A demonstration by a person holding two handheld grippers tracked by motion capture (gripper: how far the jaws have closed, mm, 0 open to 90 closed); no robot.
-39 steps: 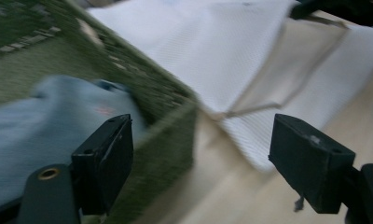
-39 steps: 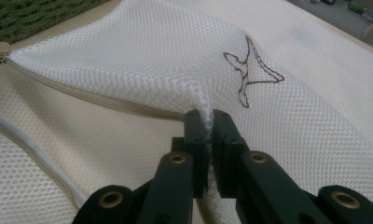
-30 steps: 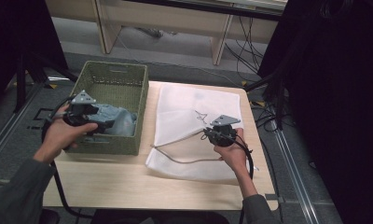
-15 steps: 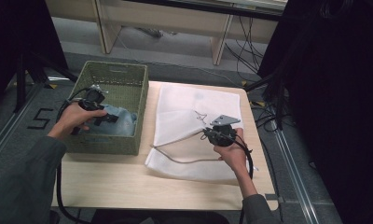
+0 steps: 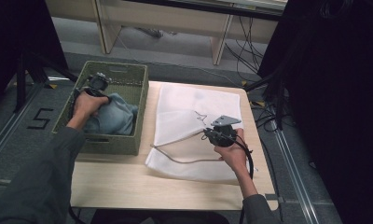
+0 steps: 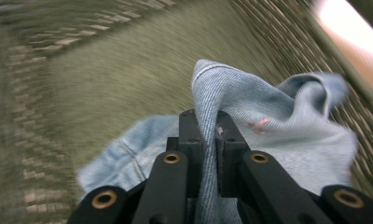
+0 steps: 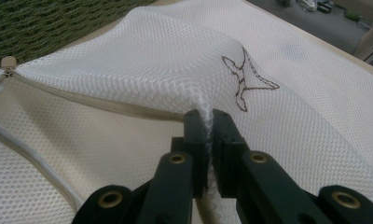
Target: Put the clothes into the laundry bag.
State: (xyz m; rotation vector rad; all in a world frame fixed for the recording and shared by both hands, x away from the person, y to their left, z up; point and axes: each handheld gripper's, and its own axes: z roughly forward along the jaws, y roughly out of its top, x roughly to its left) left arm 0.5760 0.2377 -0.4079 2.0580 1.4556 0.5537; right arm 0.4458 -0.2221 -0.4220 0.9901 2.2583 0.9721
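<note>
Over at the left of the table, the left gripper (image 5: 97, 86) reaches down into the green woven basket (image 5: 124, 140), and its jaws have just been closing: in the left gripper view they are clamped on a raised fold of the blue denim garment (image 6: 250, 121), which rests on the basket floor. To the right of the basket, the white mesh laundry bag (image 5: 194, 107) lies flat on the wooden table (image 5: 128, 186), its zipper (image 7: 72, 100) undone along the near side. The right gripper (image 5: 220, 135) pinches the upper layer of mesh between narrow jaws and lifts it a little, so the mouth of the bag gapes toward the basket. Judged from this, the work looks early on: the bag is held open and the garment is gripped, but the denim has not yet left the basket. Lifting it out, carrying it across, feeding it through the opening and zipping the bag shut all seem to remain
</note>
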